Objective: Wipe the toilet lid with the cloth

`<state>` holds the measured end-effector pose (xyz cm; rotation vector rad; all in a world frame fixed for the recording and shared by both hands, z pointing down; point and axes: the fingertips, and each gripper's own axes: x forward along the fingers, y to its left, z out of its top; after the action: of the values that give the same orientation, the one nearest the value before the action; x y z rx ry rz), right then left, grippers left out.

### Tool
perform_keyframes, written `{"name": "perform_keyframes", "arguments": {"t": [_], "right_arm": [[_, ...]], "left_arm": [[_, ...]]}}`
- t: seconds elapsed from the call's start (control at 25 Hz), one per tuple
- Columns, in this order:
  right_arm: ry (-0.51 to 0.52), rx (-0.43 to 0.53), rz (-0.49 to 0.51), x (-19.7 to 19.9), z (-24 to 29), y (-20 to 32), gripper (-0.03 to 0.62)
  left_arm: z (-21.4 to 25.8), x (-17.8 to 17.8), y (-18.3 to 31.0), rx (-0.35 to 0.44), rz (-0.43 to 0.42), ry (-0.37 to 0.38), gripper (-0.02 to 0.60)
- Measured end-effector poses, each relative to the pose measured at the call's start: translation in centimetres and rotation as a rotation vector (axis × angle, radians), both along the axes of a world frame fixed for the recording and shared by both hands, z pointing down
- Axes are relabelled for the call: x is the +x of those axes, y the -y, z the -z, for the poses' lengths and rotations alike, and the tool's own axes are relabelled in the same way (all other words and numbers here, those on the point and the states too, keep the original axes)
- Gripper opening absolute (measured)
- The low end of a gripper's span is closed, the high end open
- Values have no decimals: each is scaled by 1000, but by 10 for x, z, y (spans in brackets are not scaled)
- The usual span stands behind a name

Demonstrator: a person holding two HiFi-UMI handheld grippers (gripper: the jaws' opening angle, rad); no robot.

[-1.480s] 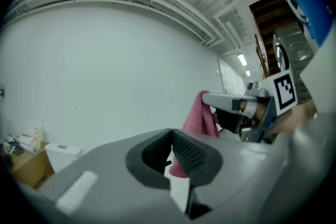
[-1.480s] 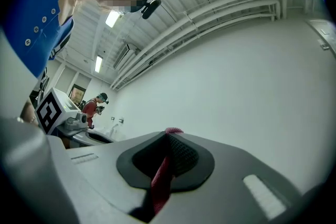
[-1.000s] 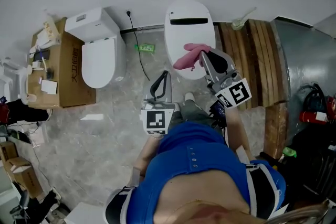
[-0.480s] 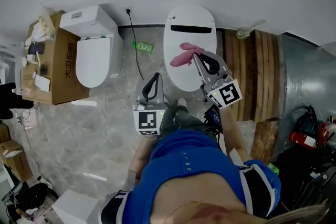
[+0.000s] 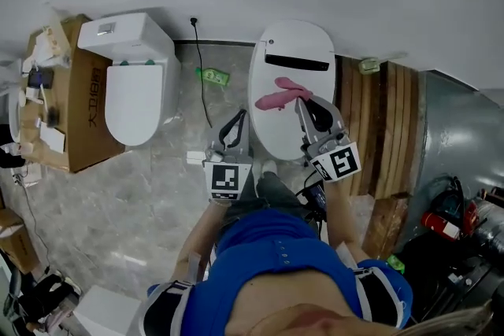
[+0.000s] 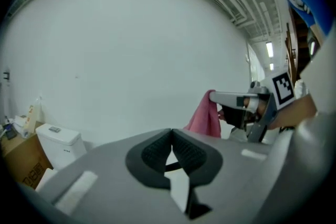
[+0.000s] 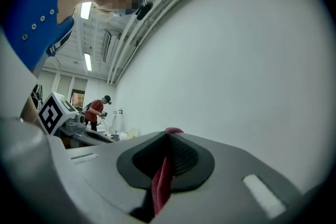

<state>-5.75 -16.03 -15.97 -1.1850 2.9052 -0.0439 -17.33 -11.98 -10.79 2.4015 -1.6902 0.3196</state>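
Toilet lid: white, down, by the wall.
Other toilet: well to the left, next to a box.
Right gripper: over the lid, jaws clenched on the cloth.
Left gripper: just off the lid's left edge, jaws pressed together with nothing between them.
Cloth: pink, bunched at the right gripper's tips over the lid's middle; whether it touches the lid cannot be told.

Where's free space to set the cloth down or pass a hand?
Free: the toilet lid on the person's side of the cloth, between the left gripper and right gripper; the grey floor in front of the second toilet. Crowded: around the cardboard box, and the corner past the wooden planks.
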Motion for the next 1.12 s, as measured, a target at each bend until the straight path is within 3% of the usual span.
{"name": "perform_keyframes", "arguments": {"t": [0.28,0.44,0.68,0.96,1.12], "right_arm": [[-70,6,32,-19,-59,48,11],[-119,41,88,-16,-128,66,11],[-159,132,161,-13,-224,88,11],[-245,211,296,-27,-321,100,11],[-363,294,318,-35,-363,104,11]], "left_arm": [[-68,-19,80,23,23,19,2],[-146,-11,103,43,64,28,2],[-256,-15,129,92,187,-30,2],[-318,-35,155,229,264,-81,2],[-344,-26,162,254,235,-70,2]]}}
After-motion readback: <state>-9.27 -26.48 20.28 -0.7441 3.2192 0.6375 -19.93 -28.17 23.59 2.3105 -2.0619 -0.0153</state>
